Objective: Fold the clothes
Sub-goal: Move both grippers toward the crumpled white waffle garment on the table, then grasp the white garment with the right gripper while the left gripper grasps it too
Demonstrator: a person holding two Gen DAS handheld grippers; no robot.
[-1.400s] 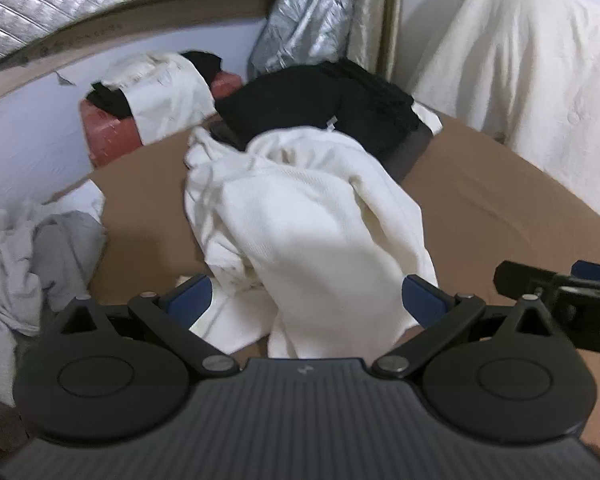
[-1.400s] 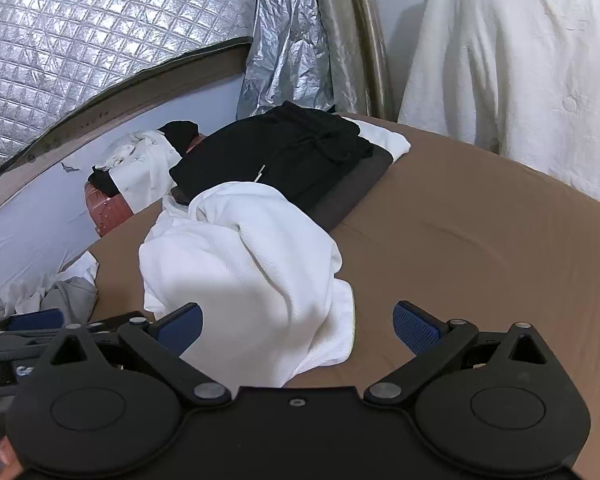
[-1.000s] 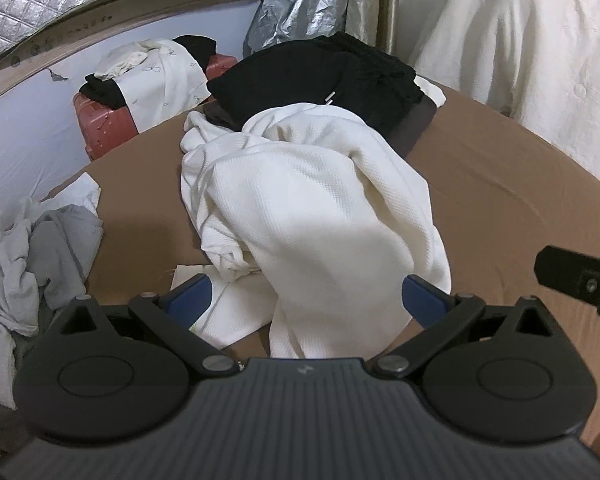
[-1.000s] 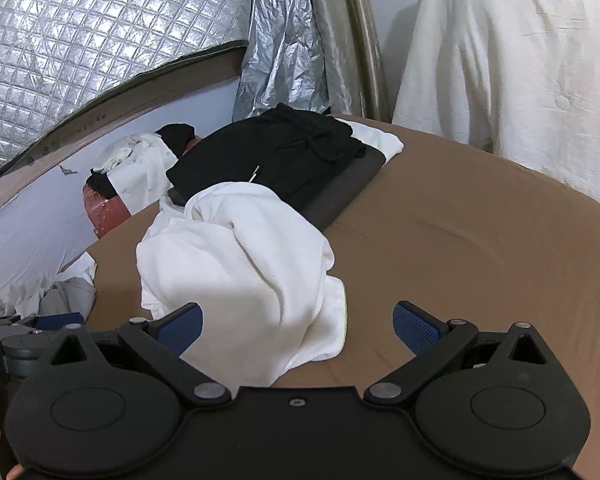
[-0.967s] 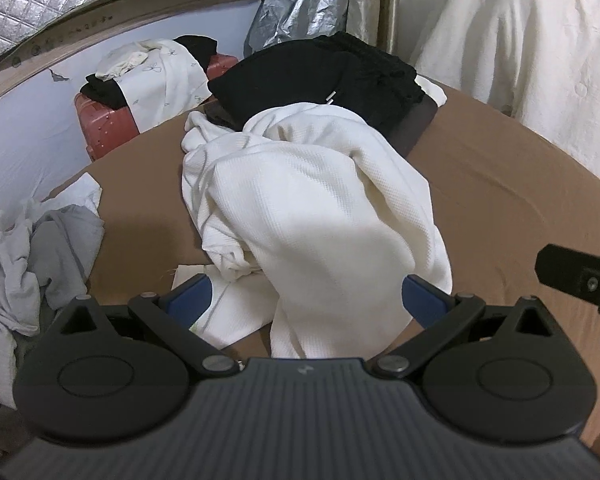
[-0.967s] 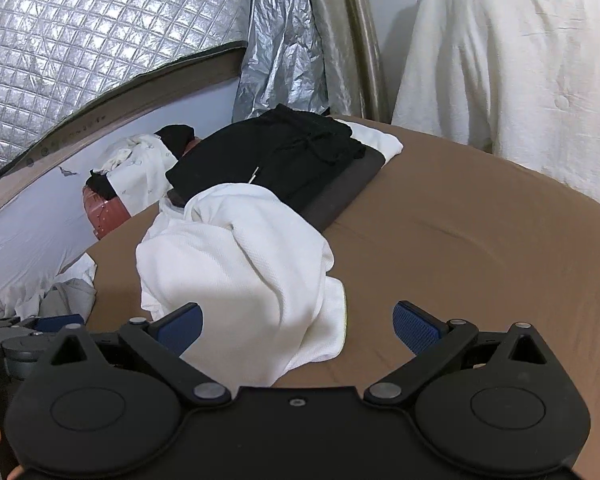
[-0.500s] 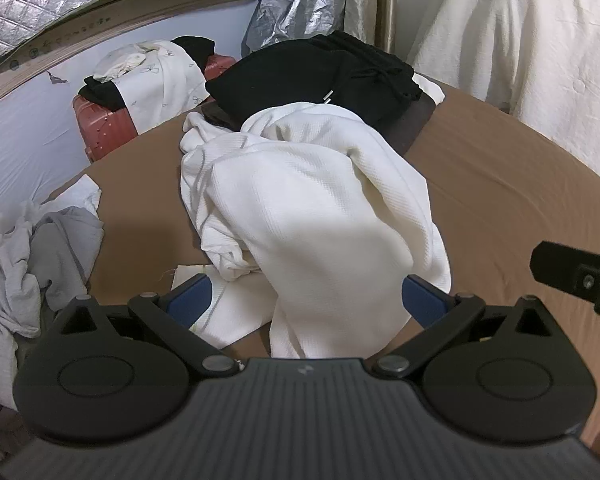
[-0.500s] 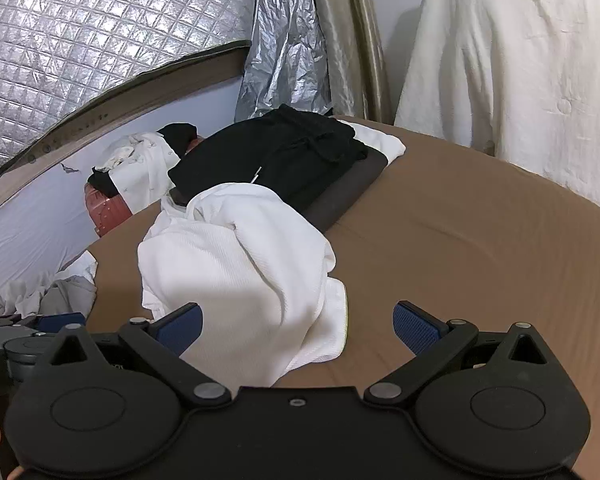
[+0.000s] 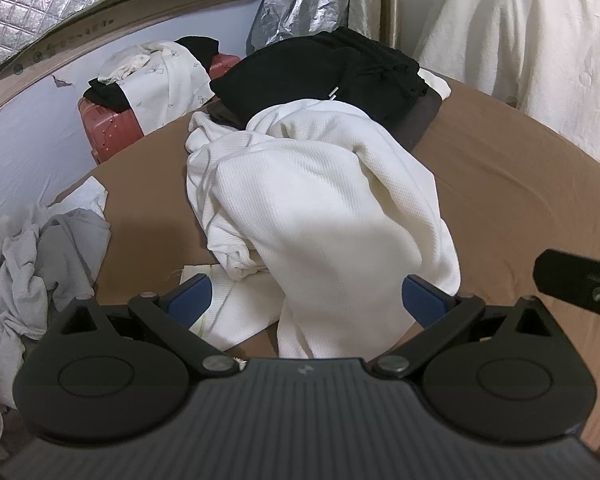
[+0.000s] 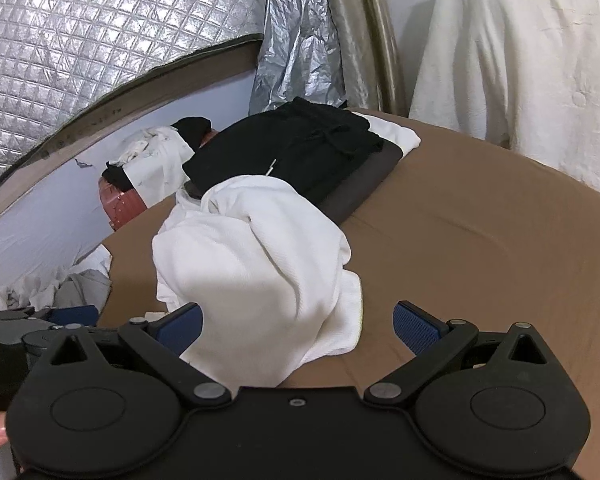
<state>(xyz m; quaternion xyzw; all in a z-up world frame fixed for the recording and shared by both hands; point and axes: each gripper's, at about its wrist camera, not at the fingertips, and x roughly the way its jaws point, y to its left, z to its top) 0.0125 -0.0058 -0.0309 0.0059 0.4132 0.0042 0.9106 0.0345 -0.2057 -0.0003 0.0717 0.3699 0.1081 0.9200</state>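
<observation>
Smooth brown sheet (image 9: pixel 500 184) bears a crumpled waffle-knit white garment (image 9: pixel 320 216).

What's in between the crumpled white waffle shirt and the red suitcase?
Only bare brown sheet. In the left wrist view, nothing lies on that stretch between the crumpled white waffle shirt and the red suitcase, which stands past the bed's edge.

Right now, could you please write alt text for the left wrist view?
A crumpled white waffle-knit garment lies on a brown surface, just ahead of the open left gripper. Folded black clothes sit behind it, and grey and white laundry is heaped at left.
</observation>
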